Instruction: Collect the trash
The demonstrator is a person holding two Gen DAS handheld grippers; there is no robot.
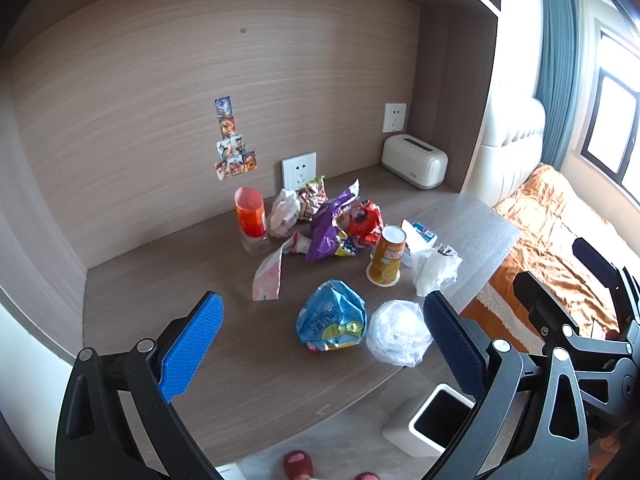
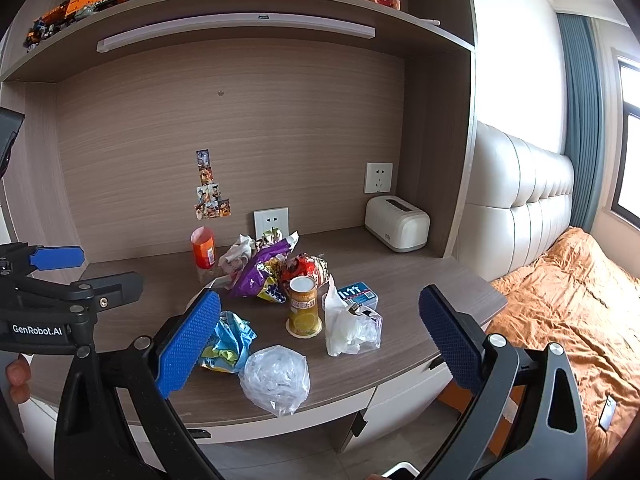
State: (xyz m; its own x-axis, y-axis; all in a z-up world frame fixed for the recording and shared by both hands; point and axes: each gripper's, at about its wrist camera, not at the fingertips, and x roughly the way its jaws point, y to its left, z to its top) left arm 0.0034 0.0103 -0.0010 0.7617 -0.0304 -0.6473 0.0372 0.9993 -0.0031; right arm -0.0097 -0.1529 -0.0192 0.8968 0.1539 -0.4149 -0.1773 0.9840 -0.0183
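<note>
Trash lies on the wooden desk point(image 1: 160, 308): a crumpled blue wrapper point(image 1: 332, 316), a clear plastic bag point(image 1: 398, 332), an orange paper cup point(image 1: 386, 256), a white bag point(image 1: 434, 266), a purple wrapper point(image 1: 328, 228), a red wrapper point(image 1: 362, 218) and a pink-white wrapper point(image 1: 270, 274). A white bin point(image 1: 430, 420) stands on the floor by the desk's front edge. My left gripper point(image 1: 320, 344) is open and empty above the desk front, with the blue wrapper seen between its fingers. My right gripper point(image 2: 320, 340) is open and empty above the clear bag point(image 2: 276, 378) and blue wrapper point(image 2: 228, 340).
An orange-lidded jar point(image 1: 251, 216) stands at the back left of the pile. A white toaster point(image 1: 414, 162) sits in the back right corner. A bed with an orange cover point(image 1: 560, 240) lies to the right. A blue box point(image 2: 358, 294) lies behind the white bag.
</note>
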